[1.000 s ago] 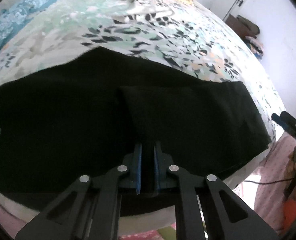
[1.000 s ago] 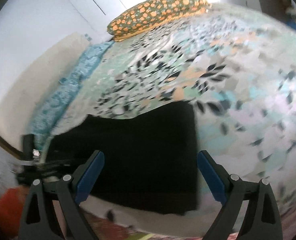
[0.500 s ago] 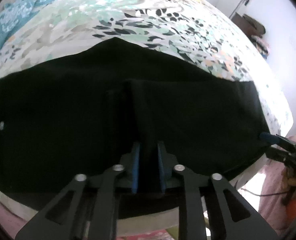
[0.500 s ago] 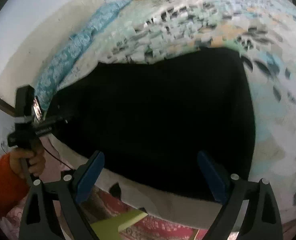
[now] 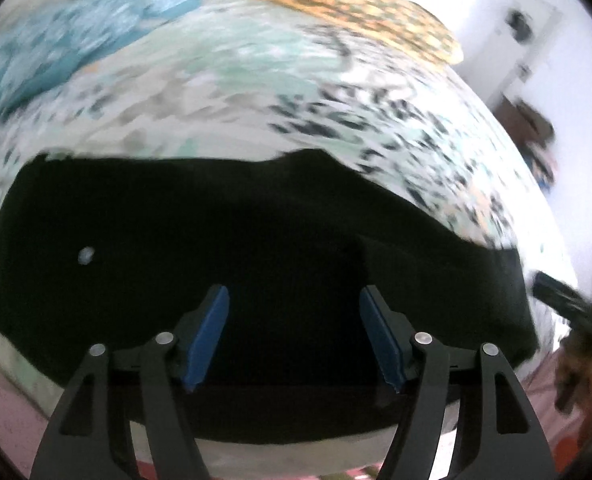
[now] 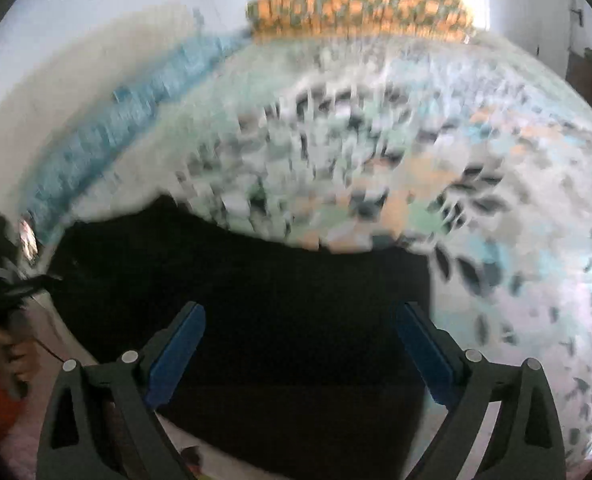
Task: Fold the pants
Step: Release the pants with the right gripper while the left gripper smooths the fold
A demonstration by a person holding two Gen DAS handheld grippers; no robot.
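The black pants [image 5: 255,240] lie flat across the near edge of the bed, with a small pale button [image 5: 85,256] toward their left end. My left gripper [image 5: 292,296] hovers over their middle; its jaws are opening and no cloth is between the blue pads. My right gripper [image 6: 300,312] stands wide open above the right end of the pants [image 6: 255,272], touching nothing. In the left wrist view the right gripper [image 5: 564,300] shows blurred at the pants' right end. Both views are motion-blurred.
The floral bedsheet [image 5: 255,92] spreads beyond the pants. An orange patterned pillow [image 5: 356,4] and a blue cloth [image 5: 75,28] lie at the far side. A white wall and door stand behind. The bed's edge and pink floor are just below the pants.
My left gripper's jaws went from pinching a fold of the pants to wide apart, and the fold now lies flat. The right gripper swung in over the pants' right end.
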